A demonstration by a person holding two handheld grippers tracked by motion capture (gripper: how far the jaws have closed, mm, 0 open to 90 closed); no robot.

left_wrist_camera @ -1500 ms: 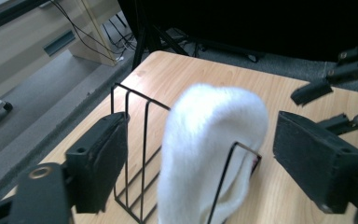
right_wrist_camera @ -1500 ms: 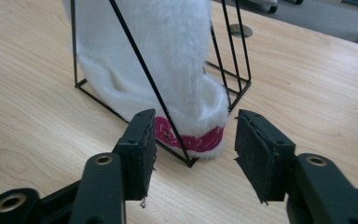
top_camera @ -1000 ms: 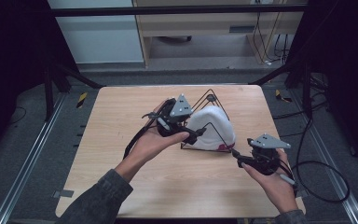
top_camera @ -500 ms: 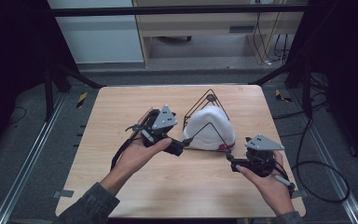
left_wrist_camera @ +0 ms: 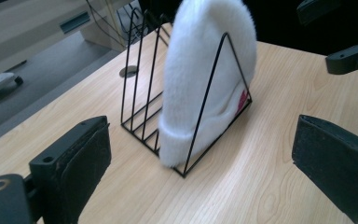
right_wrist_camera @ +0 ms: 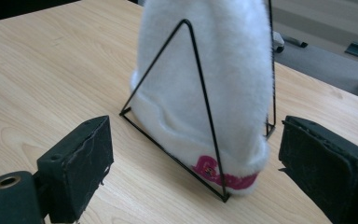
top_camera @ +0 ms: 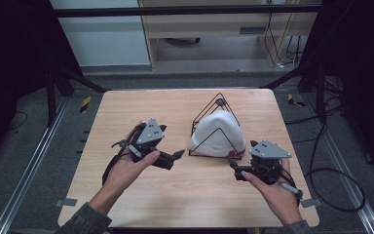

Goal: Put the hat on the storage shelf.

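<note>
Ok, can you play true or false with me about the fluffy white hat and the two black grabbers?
1. The fluffy white knitted hat sits in the black wire triangle rack. True.
2. The left gripper squeezes the hat. False: its jaws are open and apart from it.
3. The hat's cuff has pink lettering. True.
4. The right gripper holds the rack. False: it is open, holding nothing.
5. The rack stands on a light wooden table. True.
</note>
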